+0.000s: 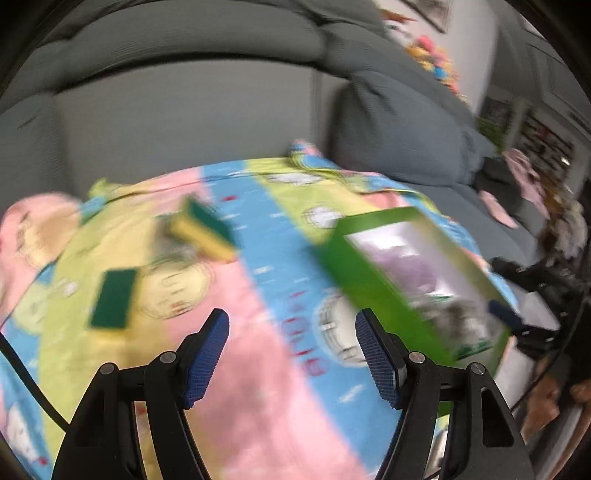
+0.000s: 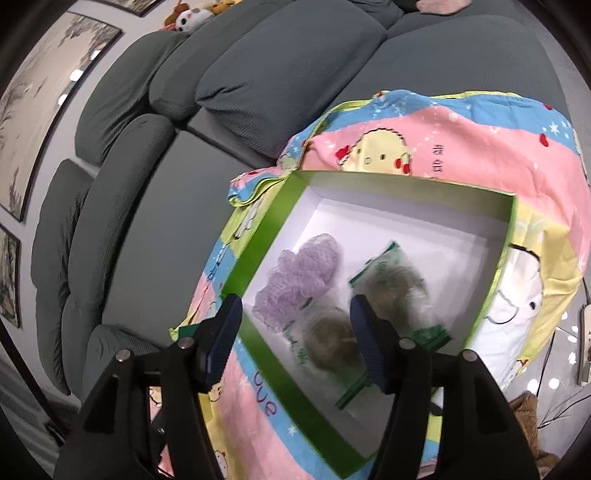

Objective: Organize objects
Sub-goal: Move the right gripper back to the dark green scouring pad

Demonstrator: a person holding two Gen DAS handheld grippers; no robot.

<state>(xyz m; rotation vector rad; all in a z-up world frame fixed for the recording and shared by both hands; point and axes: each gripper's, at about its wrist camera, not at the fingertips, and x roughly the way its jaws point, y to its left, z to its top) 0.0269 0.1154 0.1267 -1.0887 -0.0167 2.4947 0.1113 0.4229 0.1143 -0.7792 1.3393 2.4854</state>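
Note:
A green box (image 2: 258, 254) with a white inside lies on a colourful cartoon cloth (image 2: 443, 147). It holds a purple mesh puff (image 2: 299, 277) and two clear packs of brownish scourers (image 2: 391, 288). My right gripper (image 2: 295, 328) is open and empty just above the box's near corner. In the blurred left wrist view the box (image 1: 373, 273) lies at right, with two yellow-green sponges, one (image 1: 207, 229) far left of centre and one (image 1: 112, 299) nearer. My left gripper (image 1: 291, 347) is open and empty over the cloth (image 1: 240, 369).
The cloth covers a grey sofa (image 2: 166, 155) with back cushions (image 1: 184, 44). Plush toys (image 2: 192, 14) sit on the sofa back and framed pictures (image 2: 40, 96) hang on the wall. A pink cloth (image 1: 524, 177) lies at far right.

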